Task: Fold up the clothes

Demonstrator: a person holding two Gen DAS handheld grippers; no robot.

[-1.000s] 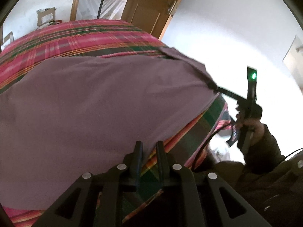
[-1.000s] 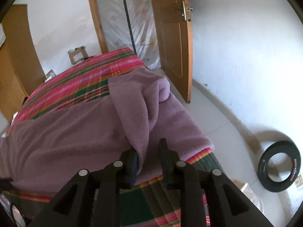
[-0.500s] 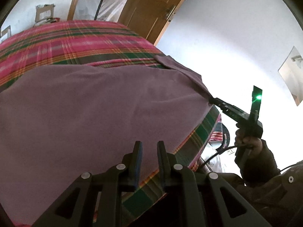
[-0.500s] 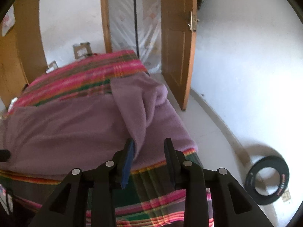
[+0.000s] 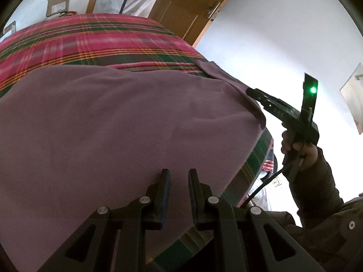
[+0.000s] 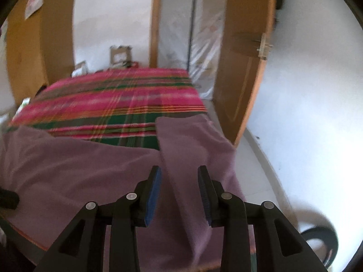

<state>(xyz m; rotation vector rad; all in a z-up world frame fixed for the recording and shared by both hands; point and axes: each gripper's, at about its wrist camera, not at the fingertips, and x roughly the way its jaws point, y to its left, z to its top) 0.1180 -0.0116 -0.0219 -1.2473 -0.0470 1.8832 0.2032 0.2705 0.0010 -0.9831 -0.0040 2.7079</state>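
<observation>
Fleece garment (image 5: 127, 122), mauve-purple, lies spread across the near part of a bed covered by a pink, green and orange plaid blanket (image 5: 95, 38), its near hem running along the blanket's front edge. In the right wrist view one strip of the garment, perhaps a sleeve (image 6: 181, 140), is folded back over the body and runs from the far right corner toward the camera. The right gripper (image 6: 179, 176) stands with its jaws spread wide, blue pads showing, and that strip of cloth passes under the gap with no pad touching it. The left gripper (image 5: 177, 176) hovers over the near hem with a narrow gap between its fingers; nothing is pinched there, and the cloth lies flat below. From the left wrist view the right gripper (image 5: 254, 91) appears at the garment's right corner, held in a hand (image 5: 299, 145), a green light (image 5: 313, 89) glowing on its upright board. A wooden door (image 6: 247, 52) stands open beyond the bed, and a black ring (image 6: 322, 240) lies on the pale floor at the right.
</observation>
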